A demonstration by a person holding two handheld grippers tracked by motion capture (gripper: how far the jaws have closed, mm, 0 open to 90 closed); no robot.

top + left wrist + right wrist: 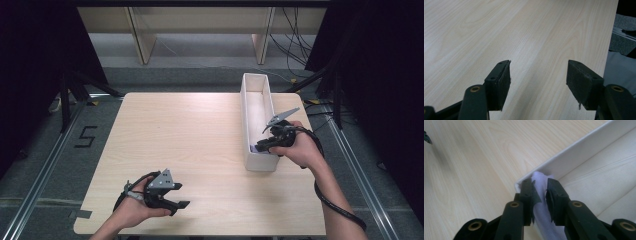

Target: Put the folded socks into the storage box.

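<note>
Pale wood-grain table [200, 145], smooth and matt, fills mid-frame; at right, a matt white box [246, 125] holds soft pale-lilac cloth [541, 195] between black, rough-padded plastic jaws.

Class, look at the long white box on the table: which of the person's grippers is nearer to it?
Right. The right gripper reaches into the near end of the white box, a pale lilac cloth between its jaws. The left gripper sits far off at the table's near-left edge.

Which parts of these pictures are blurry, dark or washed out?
High view: both side margins black, pale wooden table evenly lit. Right gripper view: black jaws blurred, pale lilac cloth between them soft, long white box bright. Left gripper view: wood grain sharp, jaws slightly soft.
</note>
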